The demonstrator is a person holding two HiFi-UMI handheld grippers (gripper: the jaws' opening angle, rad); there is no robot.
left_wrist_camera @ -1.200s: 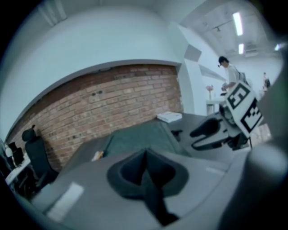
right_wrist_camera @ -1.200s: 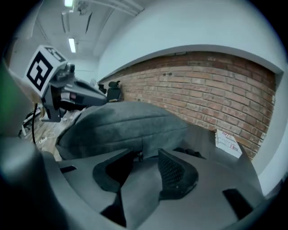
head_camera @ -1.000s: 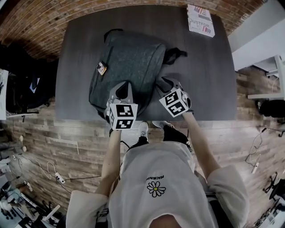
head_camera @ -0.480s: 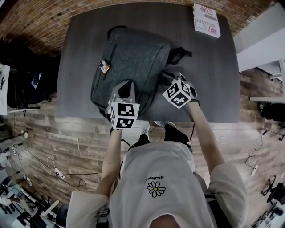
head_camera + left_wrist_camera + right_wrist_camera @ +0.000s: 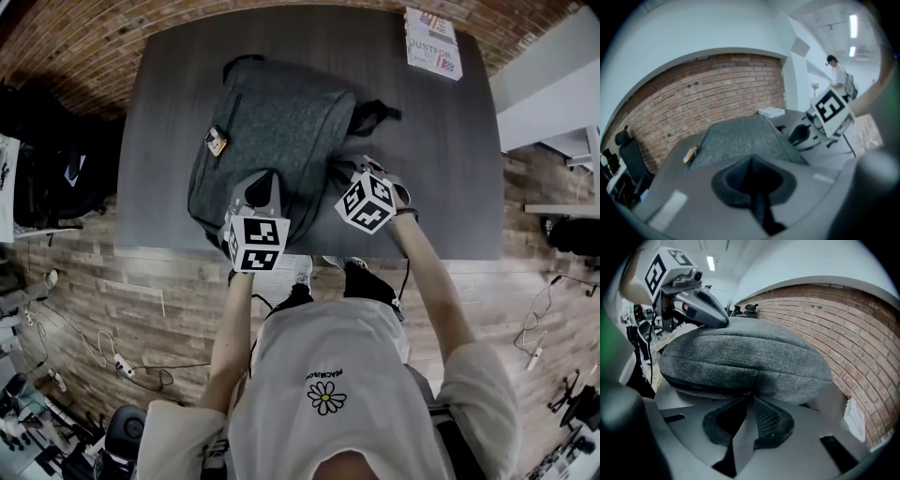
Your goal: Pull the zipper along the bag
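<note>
A: Bag [image 5: 281, 122] first. Big gray backpack, and we've got it lying flat on the dark table [image 5: 450, 169], left of ctr.
B: Copy. Left gripper [image 5: 751, 159]?
A: Tips pressed together right at the bag's near end. We can't tell if any fabric's caught btwn them.
B: And the right gripper [image 5: 747, 395]?
A: Low at the bag's near right side, tips pinching the zipper pull [image 5: 746, 393]. We see the zipper [image 5: 693, 387] running off as a dark line along the bag's side.
B: Smaller stuff?
A: White printed box [image 5: 429, 42] at the table's far right corner, well apart from the bag. Black strap [image 5: 375, 114] poking out on the bag's right. Then a small yellow tag [image 5: 216, 142] on its left side, w/ nothing touching it.
</note>
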